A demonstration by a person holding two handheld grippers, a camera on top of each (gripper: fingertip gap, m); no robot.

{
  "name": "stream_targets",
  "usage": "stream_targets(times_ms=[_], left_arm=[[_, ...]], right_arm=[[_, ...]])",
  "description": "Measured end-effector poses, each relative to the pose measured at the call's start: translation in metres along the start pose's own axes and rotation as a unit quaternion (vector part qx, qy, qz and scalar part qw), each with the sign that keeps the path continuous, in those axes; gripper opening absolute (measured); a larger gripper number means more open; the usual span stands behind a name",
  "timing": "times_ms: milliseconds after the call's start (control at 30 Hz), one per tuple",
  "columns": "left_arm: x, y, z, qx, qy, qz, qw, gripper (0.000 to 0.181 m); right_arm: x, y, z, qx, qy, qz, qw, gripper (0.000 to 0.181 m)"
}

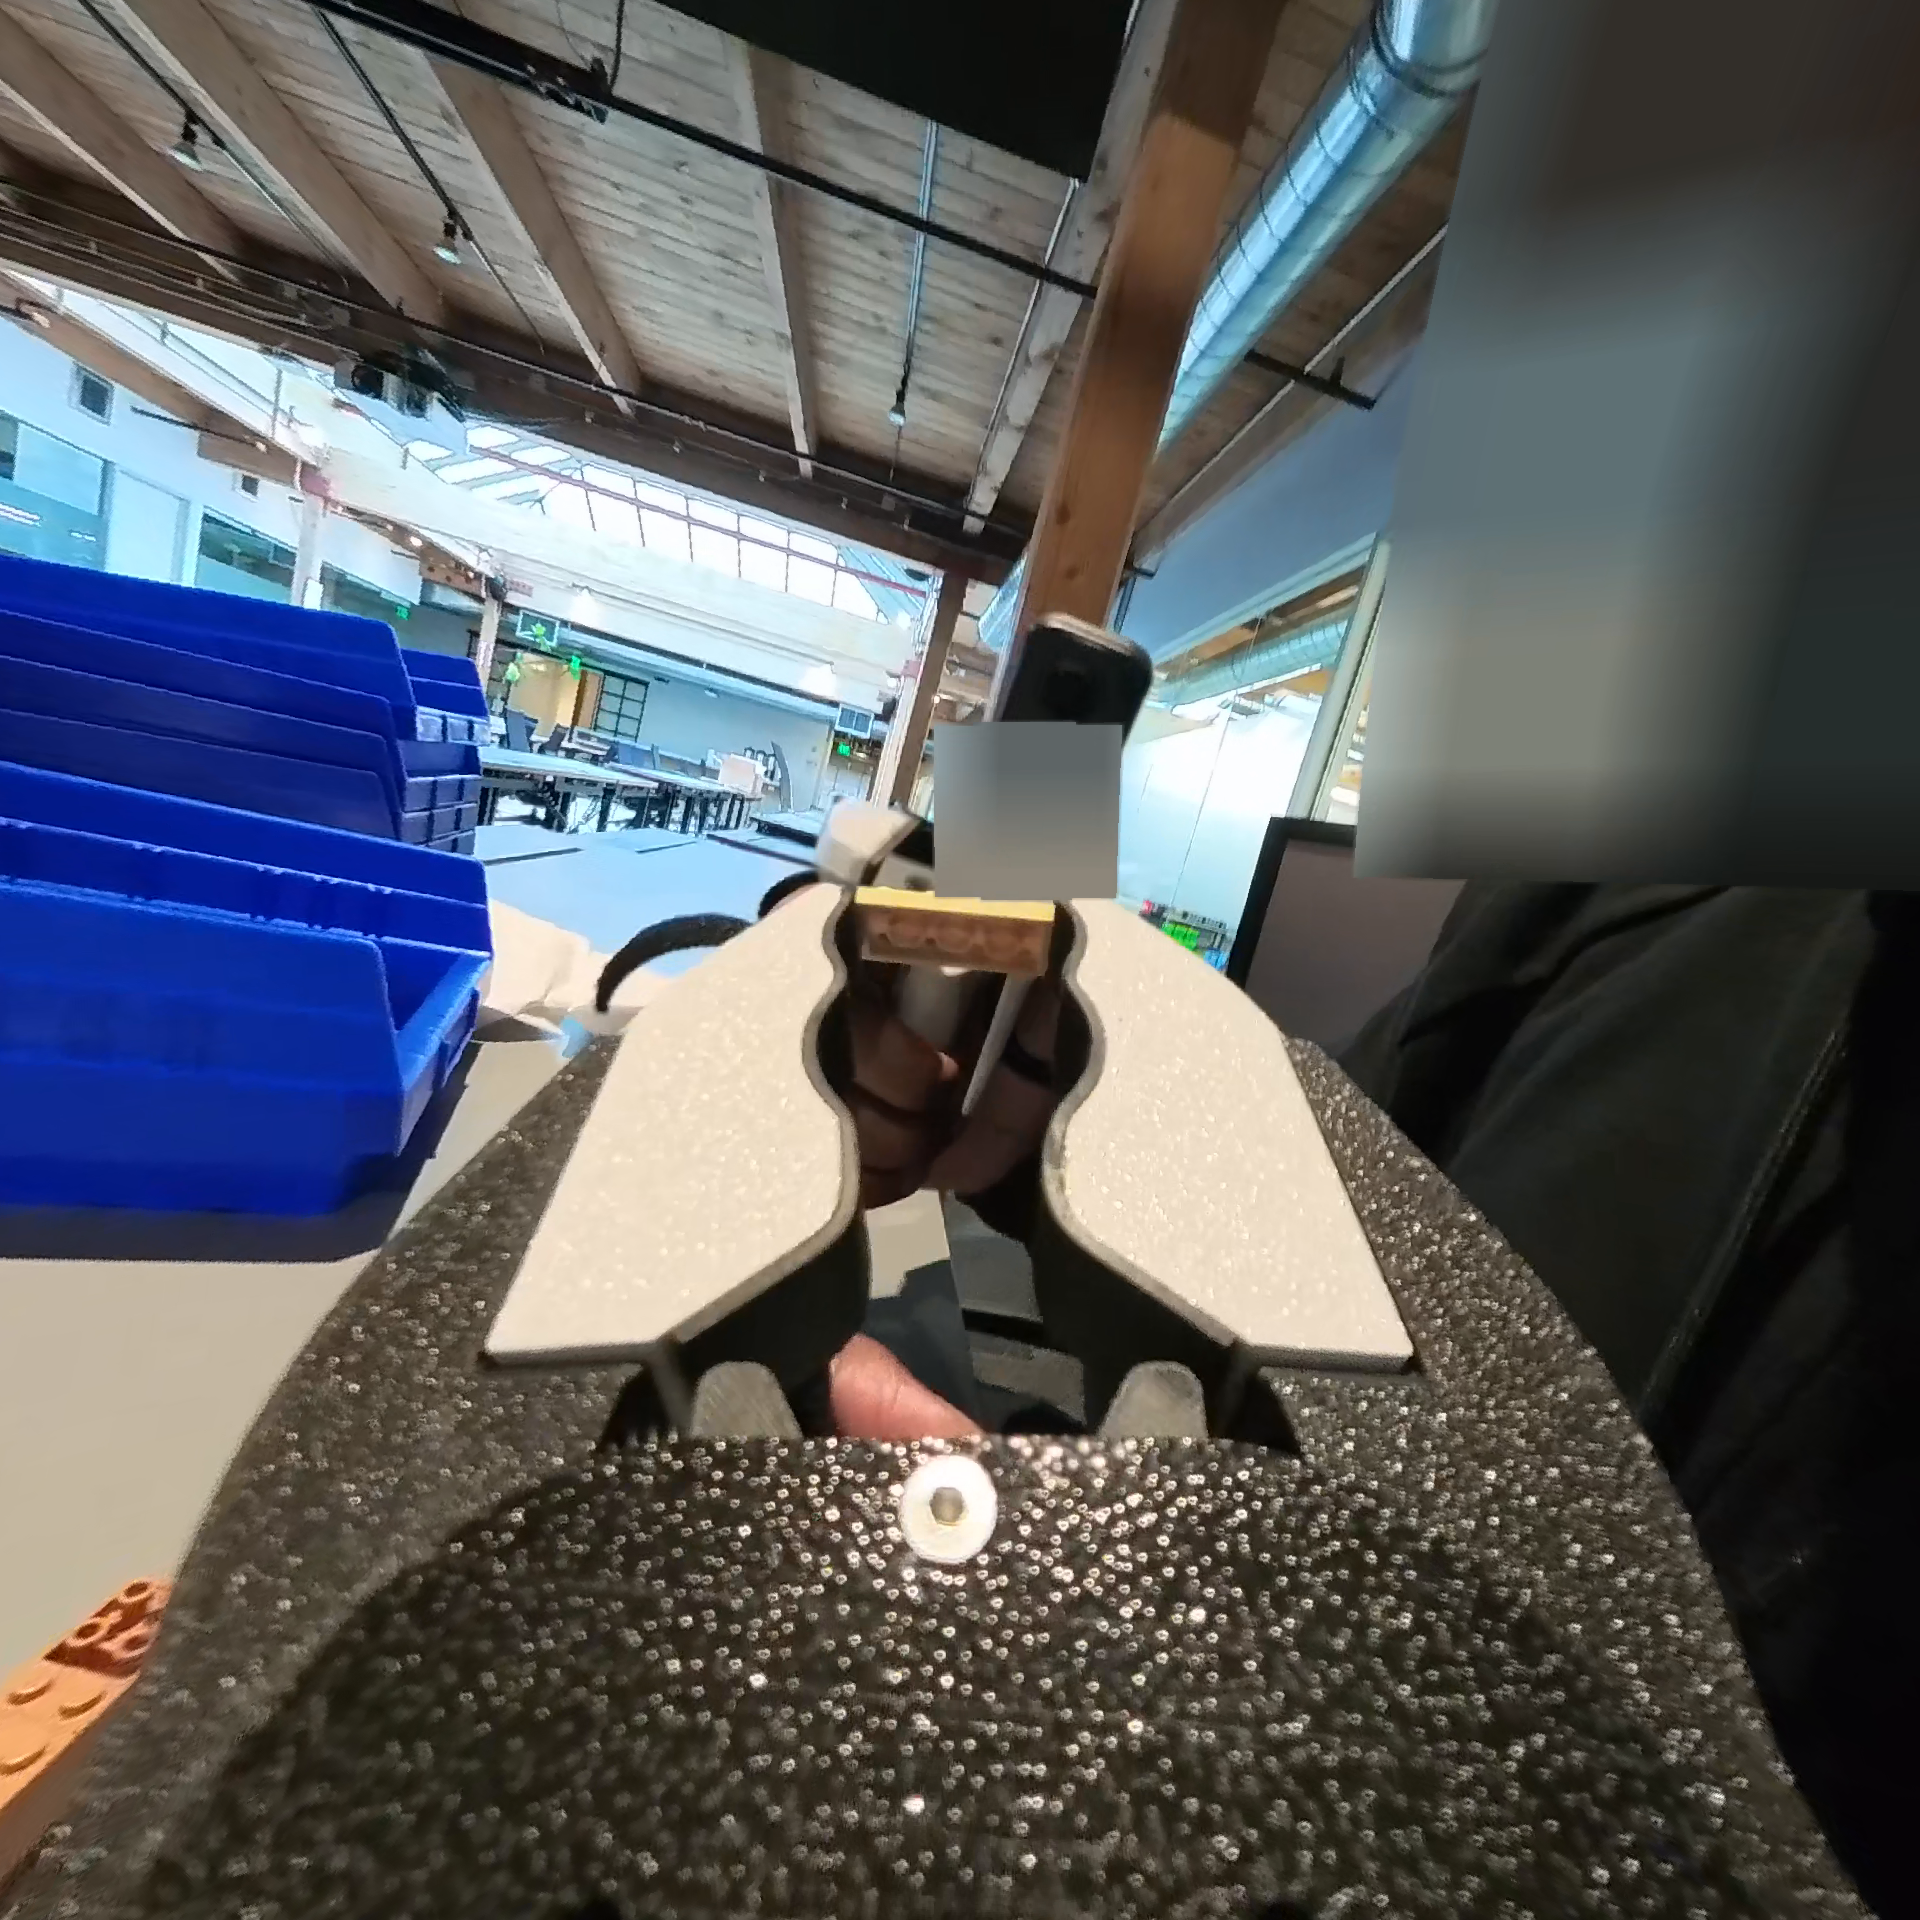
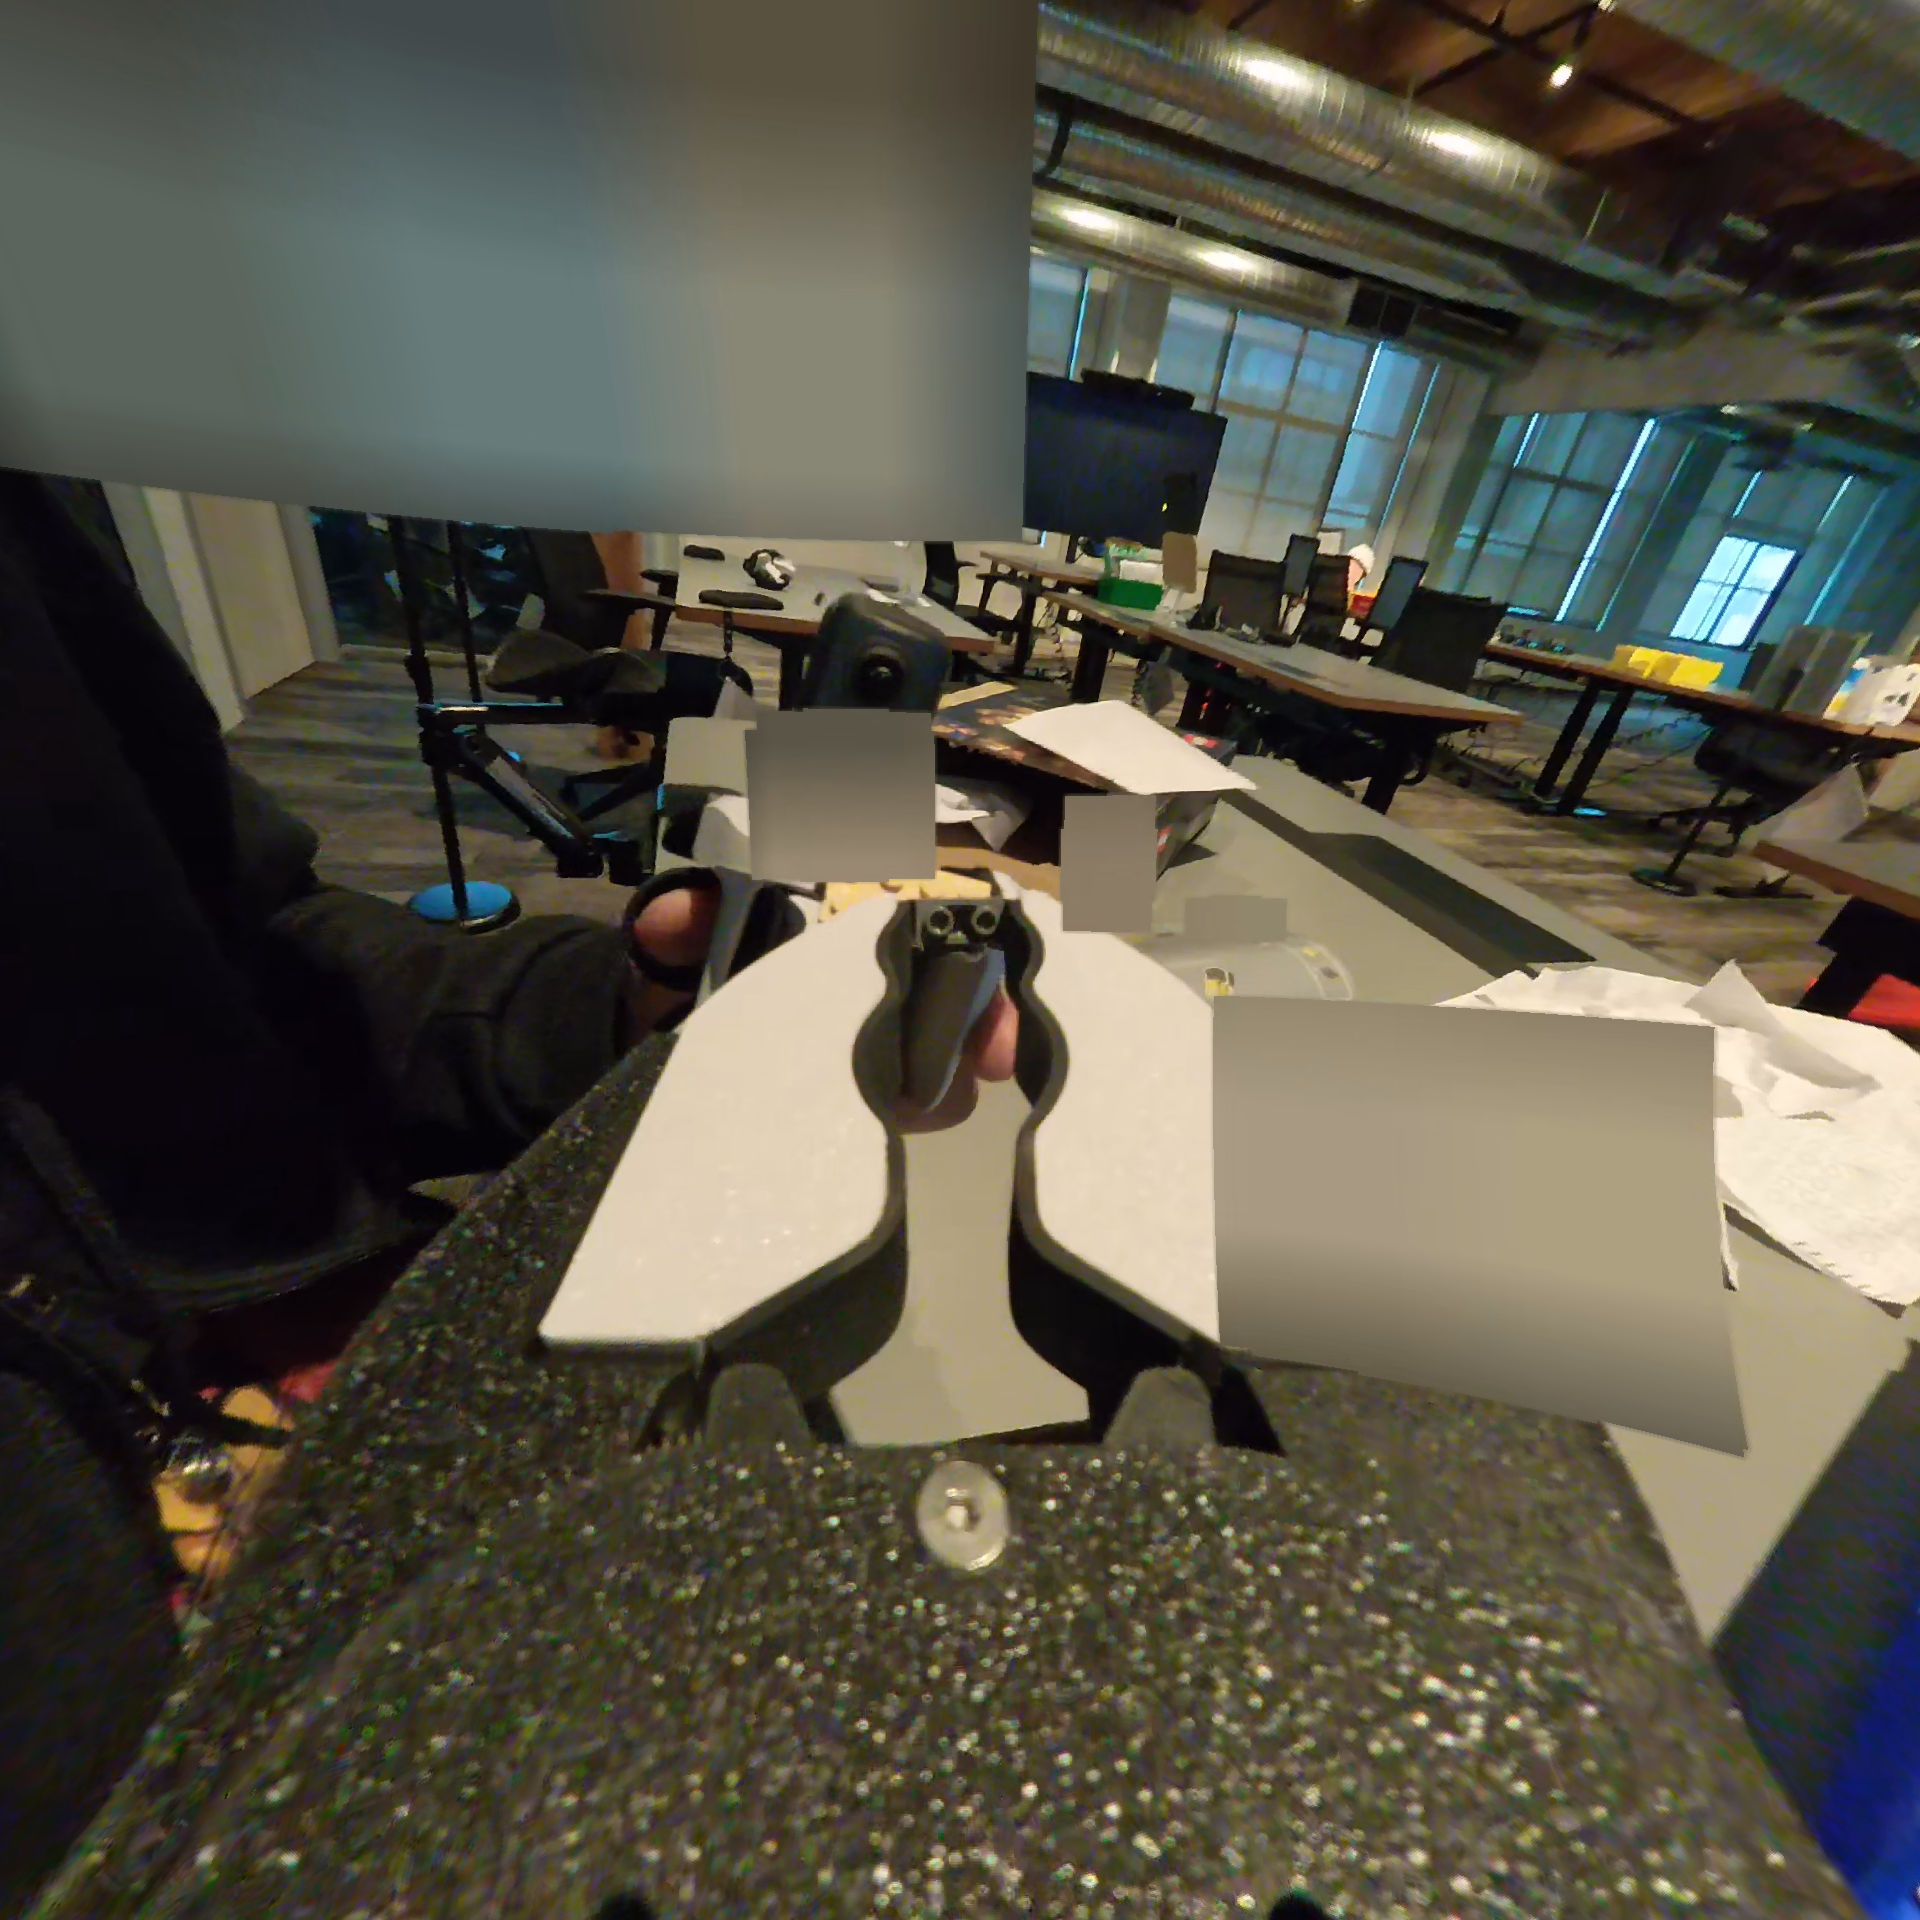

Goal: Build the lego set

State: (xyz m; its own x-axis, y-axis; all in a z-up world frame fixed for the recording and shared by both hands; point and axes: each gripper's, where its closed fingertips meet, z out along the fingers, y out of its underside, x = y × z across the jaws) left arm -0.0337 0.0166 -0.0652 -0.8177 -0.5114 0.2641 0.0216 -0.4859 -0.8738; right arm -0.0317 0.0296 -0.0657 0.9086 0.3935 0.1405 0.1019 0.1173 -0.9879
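Both grippers are raised off the table and face each other, tip to tip. My left gripper (image 1: 951, 920) is shut on a flat tan lego plate (image 1: 951, 940), held crosswise between its fingertips. My right gripper (image 2: 956, 914) is shut on a small dark grey lego piece (image 2: 956, 923) with two round holes. In the right wrist view the tan plate (image 2: 904, 888) lies just beyond the dark piece; I cannot tell whether they touch. The far gripper's camera shows in each view (image 1: 1075, 675) (image 2: 883, 665). Blurred patches hide much of both far grippers.
Stacked blue bins (image 1: 208, 935) stand on the grey table at the left. Orange and brown lego pieces (image 1: 83, 1683) lie at the lower left. Crumpled white paper (image 2: 1818, 1143) lies on the right. The person's dark sleeve (image 2: 416, 1039) and hand (image 2: 675, 935) are close by. My two grippers' fingertips are within a few centimetres of each other.
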Motion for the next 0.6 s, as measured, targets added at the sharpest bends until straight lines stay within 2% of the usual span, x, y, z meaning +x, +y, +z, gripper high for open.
stream_targets(times_ms=[133, 233, 367, 467, 600], left_arm=[[-0.005, -0.004, -0.002, 0.02, -0.004, -0.02, 1.0, 0.034], [-0.007, -0.006, -0.005, 0.025, -0.006, -0.026, 0.999, 0.035], [-0.011, 0.0, -0.008, -0.004, -0.016, 0.001, 1.0, 0.035], [-0.018, 0.007, -0.014, -0.051, -0.042, 0.051, 0.997, 0.034], [-0.035, 0.023, -0.028, -0.144, -0.093, 0.126, 0.977, 0.035]], right_arm=[[0.002, -0.001, -0.002, 0.001, 0.018, -0.024, 1.0, 0.015], [0.003, 0.01, 0.0, -0.036, 0.026, -0.043, 0.998, 0.016], [0.007, 0.034, 0.004, -0.1, 0.026, -0.013, 0.995, 0.016], [0.014, 0.075, 0.005, -0.21, 0.036, 0.029, 0.977, 0.016], [0.023, 0.143, -0.011, -0.393, 0.058, 0.03, 0.917, 0.016]])
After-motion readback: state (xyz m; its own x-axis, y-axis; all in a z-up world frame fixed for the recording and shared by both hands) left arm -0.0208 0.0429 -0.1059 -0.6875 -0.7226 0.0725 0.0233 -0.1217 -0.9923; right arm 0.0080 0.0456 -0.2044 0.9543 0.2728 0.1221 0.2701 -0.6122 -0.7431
